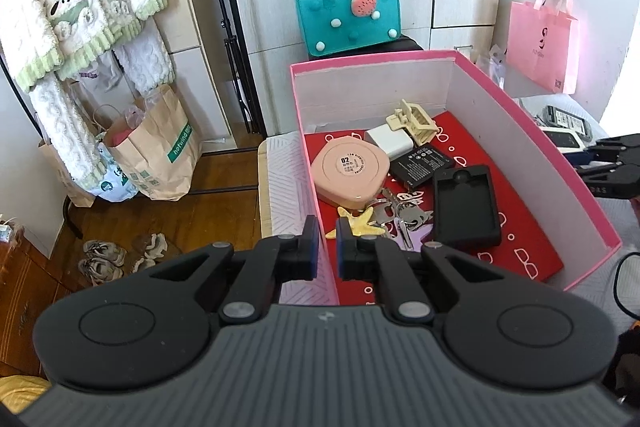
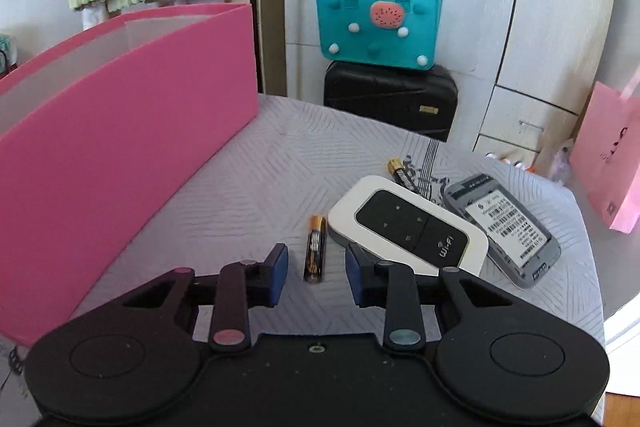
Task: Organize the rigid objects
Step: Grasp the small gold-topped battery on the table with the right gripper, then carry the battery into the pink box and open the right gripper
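A pink box (image 1: 540, 147) stands on the table and holds a pink round case (image 1: 350, 169), a white charger (image 1: 388, 143), a cream clip (image 1: 414, 119), a black battery pack (image 1: 422, 165), a black rubber case (image 1: 466, 207), keys (image 1: 400, 215) and a yellow star (image 1: 358, 223). My left gripper (image 1: 327, 247) straddles the box's left wall, jaws a little apart and empty. My right gripper (image 2: 316, 265) is open around a black-and-gold battery (image 2: 315, 253) lying on the table. A white Wi-Fi router (image 2: 408, 227), a second battery (image 2: 402, 173) and a grey device back (image 2: 504, 227) lie to the right. The box (image 2: 120, 155) is on the left.
A teal felt bag (image 2: 380, 23) sits on a black suitcase (image 2: 390, 99) behind the table. A pink paper bag (image 2: 608, 171) hangs at the right. Paper bags (image 1: 152, 155) and shoes (image 1: 104, 259) are on the wooden floor to the left. The right gripper shows at the left wrist view's right edge (image 1: 612, 167).
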Demonstrator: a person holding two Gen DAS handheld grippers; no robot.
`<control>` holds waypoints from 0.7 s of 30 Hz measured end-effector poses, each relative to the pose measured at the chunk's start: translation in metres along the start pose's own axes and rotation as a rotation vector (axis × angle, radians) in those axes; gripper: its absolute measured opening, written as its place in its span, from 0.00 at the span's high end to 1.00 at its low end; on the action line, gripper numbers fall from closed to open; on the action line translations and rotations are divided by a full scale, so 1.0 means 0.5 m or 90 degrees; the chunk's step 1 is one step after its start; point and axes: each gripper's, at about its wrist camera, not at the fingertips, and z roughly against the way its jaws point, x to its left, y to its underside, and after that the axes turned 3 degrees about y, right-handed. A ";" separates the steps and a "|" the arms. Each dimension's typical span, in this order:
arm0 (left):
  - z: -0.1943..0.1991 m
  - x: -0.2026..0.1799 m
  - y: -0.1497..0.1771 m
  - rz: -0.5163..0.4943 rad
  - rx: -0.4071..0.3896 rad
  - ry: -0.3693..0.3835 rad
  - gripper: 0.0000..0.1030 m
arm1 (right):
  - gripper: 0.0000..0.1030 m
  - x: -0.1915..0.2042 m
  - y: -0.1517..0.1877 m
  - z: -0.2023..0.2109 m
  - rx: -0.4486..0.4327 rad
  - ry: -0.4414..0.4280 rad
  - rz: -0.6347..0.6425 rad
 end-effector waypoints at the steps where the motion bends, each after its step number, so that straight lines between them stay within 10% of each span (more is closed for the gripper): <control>1: 0.000 0.001 0.000 0.001 0.000 0.001 0.92 | 0.66 -0.003 0.000 0.000 -0.004 0.000 -0.012; 4: 0.000 0.003 0.000 0.009 -0.003 0.005 0.92 | 0.89 -0.002 0.003 0.007 -0.005 -0.014 -0.032; 21: -0.002 0.003 0.001 -0.019 0.002 0.009 0.94 | 0.89 0.060 -0.094 0.152 -0.120 -0.095 -0.009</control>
